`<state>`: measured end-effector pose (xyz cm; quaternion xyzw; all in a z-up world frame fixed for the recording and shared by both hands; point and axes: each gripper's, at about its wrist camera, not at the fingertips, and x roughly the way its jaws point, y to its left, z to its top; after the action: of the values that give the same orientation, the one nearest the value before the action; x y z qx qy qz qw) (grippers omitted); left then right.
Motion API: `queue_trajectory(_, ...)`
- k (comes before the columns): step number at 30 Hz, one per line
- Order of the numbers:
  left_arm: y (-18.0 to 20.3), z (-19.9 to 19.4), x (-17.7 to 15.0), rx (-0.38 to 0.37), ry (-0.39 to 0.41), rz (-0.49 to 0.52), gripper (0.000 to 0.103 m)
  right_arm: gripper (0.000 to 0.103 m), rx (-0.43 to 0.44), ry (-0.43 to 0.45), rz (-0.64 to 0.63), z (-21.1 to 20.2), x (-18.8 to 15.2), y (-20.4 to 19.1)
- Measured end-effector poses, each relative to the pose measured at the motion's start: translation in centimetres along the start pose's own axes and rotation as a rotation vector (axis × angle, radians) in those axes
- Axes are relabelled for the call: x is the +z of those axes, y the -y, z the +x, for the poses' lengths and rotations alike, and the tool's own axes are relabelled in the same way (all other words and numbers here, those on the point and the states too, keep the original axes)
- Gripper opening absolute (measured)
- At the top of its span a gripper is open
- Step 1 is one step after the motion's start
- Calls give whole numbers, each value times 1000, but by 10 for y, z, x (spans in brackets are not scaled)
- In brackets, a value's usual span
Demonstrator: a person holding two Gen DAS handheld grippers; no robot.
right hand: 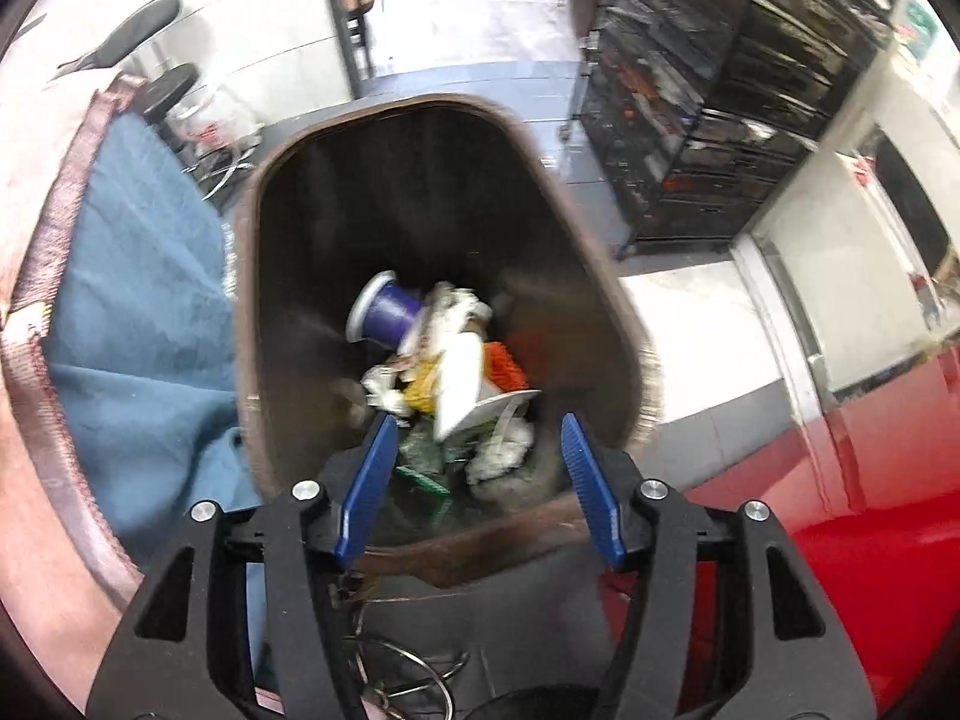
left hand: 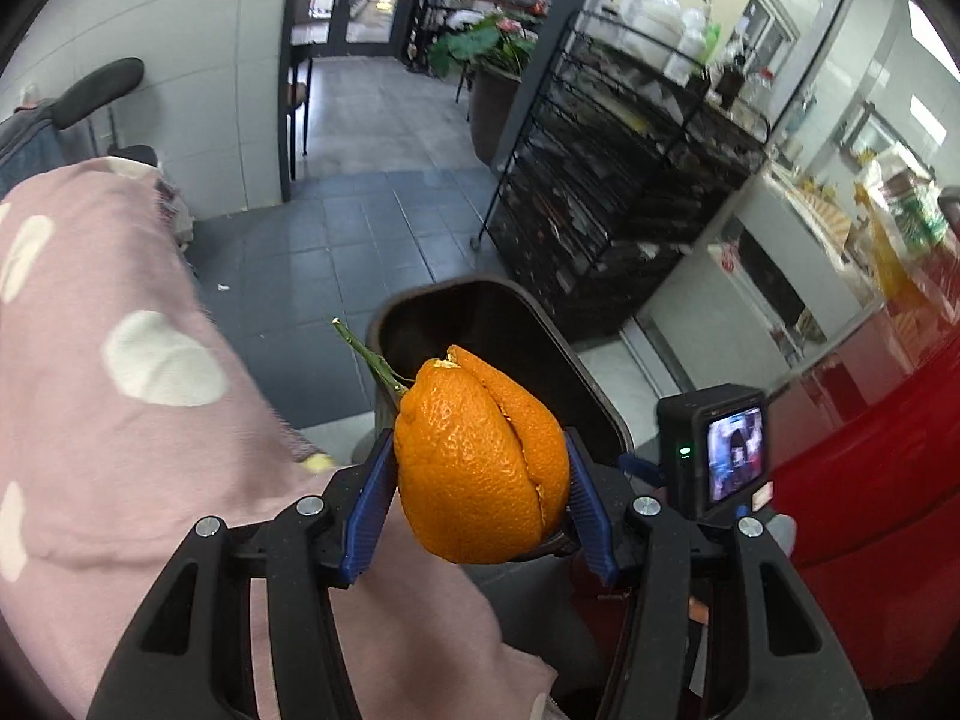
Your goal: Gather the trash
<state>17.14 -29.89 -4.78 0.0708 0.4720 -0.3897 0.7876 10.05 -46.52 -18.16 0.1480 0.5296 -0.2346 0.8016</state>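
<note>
Between your blue pads: left hand-held gripper (left hand: 480, 474) clamps orange peel (left hand: 477, 462), stem up-left, just short of bin (left hand: 600, 387) rim. Right hand-held gripper (right hand: 474, 468) open, empty, over bin mouth; trash pile (right hand: 447, 372) at bottom. Beyond rim: tiled floor (left hand: 336, 252) free. Black wire rack (left hand: 612, 192) right, pink cloth (left hand: 120, 360) left.

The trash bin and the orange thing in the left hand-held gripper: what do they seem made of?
Trash bin: probably plastic, dark brown with a dull sheen and smooth moulded walls. Orange peel: natural citrus rind, pitted and slightly glossy, split along a seam, with a green stem; left hand-held gripper clamps it.
</note>
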Motion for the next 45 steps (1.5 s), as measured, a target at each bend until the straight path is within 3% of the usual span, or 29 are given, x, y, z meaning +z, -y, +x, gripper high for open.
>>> queue_trajectory(11, 28, 79, 0, 15, -205, 31, 54, 62, -46, 21, 115, -8, -15, 51)
queue_trajectory(13, 30, 85, -2, 26, -221, 41, 59, 63, -48, 20, 123, -8, -16, 55)
queue_trajectory(17, 39, 85, -4, 121, -210, 127, 74, 63, -45, 26, 140, -9, -18, 60)
queue_trajectory(21, 39, 55, -7, 96, -126, 117, 79, 64, -57, 63, 150, -18, -20, 61)
queue_trajectory(24, 41, 6, -17, 107, 34, 141, 91, 69, -42, 127, 164, -32, -22, 60)
queue_trajectory(26, 41, -29, -30, 141, 155, 167, 98, 79, -31, 187, 158, -47, -27, 53)
queue_trajectory(29, 36, -75, -55, 215, 311, 174, 98, 81, 4, 284, 127, -74, -37, 34)
queue_trajectory(34, 7, -139, -107, 338, 518, 67, 98, 90, 73, 424, 77, -121, -62, -6)
queue_trajectory(39, -8, -169, -156, 502, 597, 2, 98, 96, 108, 575, 29, -170, -101, -46)
queue_trajectory(45, -16, -193, -205, 562, 647, -105, 98, 98, 57, 794, -79, -212, -154, -81)
